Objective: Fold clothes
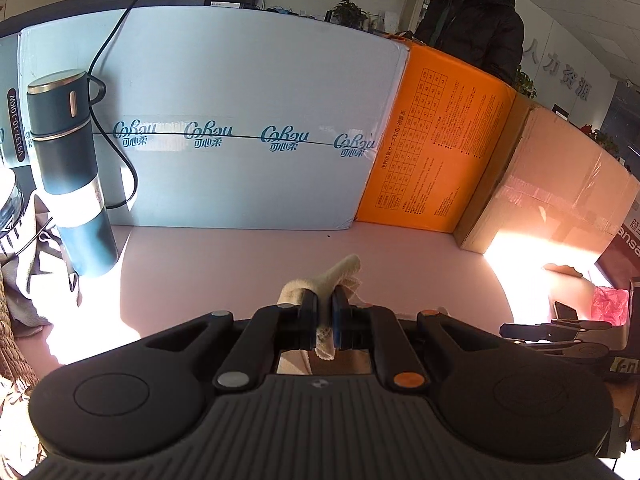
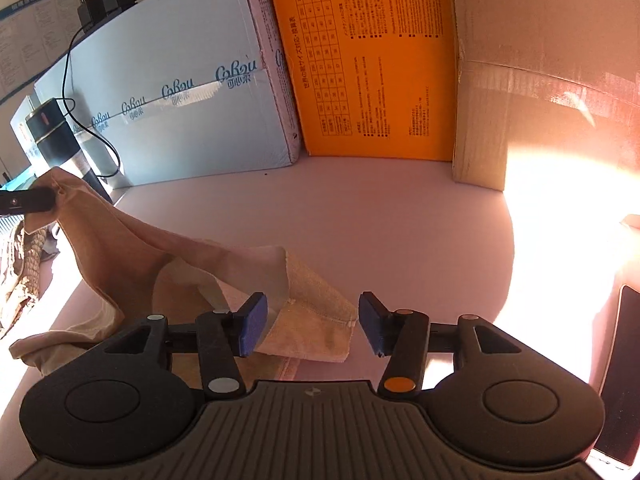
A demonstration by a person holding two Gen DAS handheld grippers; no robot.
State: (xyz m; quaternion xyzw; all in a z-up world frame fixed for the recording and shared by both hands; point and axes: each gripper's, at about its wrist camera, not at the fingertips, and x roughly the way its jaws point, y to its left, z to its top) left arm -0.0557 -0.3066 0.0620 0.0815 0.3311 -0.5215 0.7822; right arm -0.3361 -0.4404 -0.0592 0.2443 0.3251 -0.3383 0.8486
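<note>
A beige cloth (image 2: 120,248) lies partly lifted over the pale pink table (image 2: 360,216). My left gripper (image 1: 325,312) is shut on a corner of this cloth (image 1: 340,272), which sticks up between the blue pads. In the right wrist view the left gripper (image 2: 28,202) holds that corner raised at the far left. My right gripper (image 2: 313,322) is open, its blue pads (image 2: 252,324) on either side of the cloth's other corner (image 2: 316,320), which rests on the table. In the left wrist view the right gripper (image 1: 560,332) shows at the right edge.
A light blue box (image 1: 248,120), an orange box (image 1: 436,136) and a brown carton (image 1: 560,184) line the table's far side. A dark thermos (image 1: 68,168) with a cable stands at left beside other fabric (image 2: 24,272). A person (image 1: 472,20) stands behind. A phone (image 2: 624,380) lies at right.
</note>
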